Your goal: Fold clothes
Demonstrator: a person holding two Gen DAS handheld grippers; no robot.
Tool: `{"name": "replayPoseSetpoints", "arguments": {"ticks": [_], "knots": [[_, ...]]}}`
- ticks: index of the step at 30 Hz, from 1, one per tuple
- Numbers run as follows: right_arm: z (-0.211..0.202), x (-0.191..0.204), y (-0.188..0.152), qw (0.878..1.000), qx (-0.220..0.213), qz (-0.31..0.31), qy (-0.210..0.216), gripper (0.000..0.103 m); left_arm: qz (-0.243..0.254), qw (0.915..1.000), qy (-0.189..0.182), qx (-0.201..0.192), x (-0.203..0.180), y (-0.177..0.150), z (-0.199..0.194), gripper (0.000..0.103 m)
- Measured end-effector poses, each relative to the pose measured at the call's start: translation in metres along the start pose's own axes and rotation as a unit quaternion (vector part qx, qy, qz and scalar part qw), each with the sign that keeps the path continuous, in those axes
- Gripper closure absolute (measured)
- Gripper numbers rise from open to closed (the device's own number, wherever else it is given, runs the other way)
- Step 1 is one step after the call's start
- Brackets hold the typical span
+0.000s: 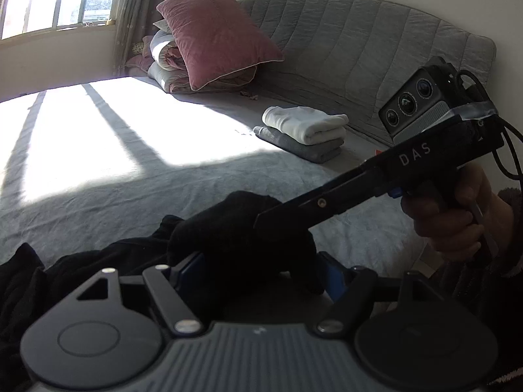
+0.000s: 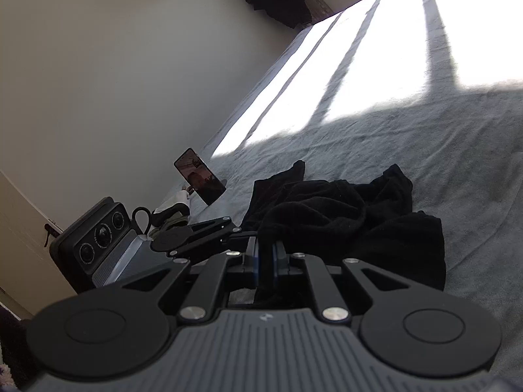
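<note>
Left gripper (image 1: 258, 271) fingers spread around black garment (image 1: 228, 228) on the bed (image 1: 130, 176). Right gripper (image 1: 264, 220) pinches the same garment. Folded clothes (image 1: 304, 132) lie beyond.

A grey bed (image 1: 130, 189) carries a crumpled black garment (image 2: 343, 215), a folded white cloth on a folded grey one (image 1: 304, 134), a pink pillow (image 1: 215, 36) on folded bedding, and a propped phone (image 2: 199, 176).

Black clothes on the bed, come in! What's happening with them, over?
Right gripper shut on black garment. Left gripper open, cloth bunched between its fingers. Garment crumpled on the bed, unfolded. Nothing blocking.
</note>
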State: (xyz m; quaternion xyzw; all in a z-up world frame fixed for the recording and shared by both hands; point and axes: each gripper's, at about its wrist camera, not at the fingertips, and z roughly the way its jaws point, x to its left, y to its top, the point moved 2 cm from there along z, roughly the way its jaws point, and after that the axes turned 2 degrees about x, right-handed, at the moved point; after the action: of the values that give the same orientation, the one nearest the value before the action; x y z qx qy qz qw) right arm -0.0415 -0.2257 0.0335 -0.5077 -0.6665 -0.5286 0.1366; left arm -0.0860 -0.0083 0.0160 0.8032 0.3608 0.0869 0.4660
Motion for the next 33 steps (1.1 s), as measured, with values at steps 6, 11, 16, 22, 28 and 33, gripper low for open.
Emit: {"name": "replayPoseSetpoints", "arguments": {"ticks": [6, 11, 16, 22, 28, 33], "knots": [[0.020, 0.015, 0.009, 1.000, 0.013, -0.011, 0.018, 0.093, -0.057, 0.9982, 0.019, -0.003, 0.018, -0.002, -0.006, 0.090], [0.031, 0.015, 0.017, 1.000, 0.011, -0.019, 0.015, 0.087, -0.064, 0.9962, 0.060, 0.004, 0.031, -0.008, -0.022, 0.093], [0.030, -0.007, 0.034, 0.998, -0.027, -0.012, -0.049, 0.075, -0.091, 0.9917, 0.091, -0.005, 0.055, -0.017, -0.052, 0.093], [0.040, -0.040, 0.048, 0.989, -0.045, 0.006, -0.140, 0.065, -0.125, 0.9821, 0.138, -0.028, 0.086, -0.029, -0.087, 0.093], [0.067, -0.049, 0.047, 0.979, -0.020, -0.031, -0.200, 0.065, -0.164, 0.9690, 0.181, -0.040, 0.115, -0.040, -0.115, 0.093], [0.091, -0.043, 0.043, 0.980, 0.013, -0.058, -0.189, 0.060, -0.201, 0.9529, 0.223, -0.044, 0.139, -0.050, -0.133, 0.093]]}}
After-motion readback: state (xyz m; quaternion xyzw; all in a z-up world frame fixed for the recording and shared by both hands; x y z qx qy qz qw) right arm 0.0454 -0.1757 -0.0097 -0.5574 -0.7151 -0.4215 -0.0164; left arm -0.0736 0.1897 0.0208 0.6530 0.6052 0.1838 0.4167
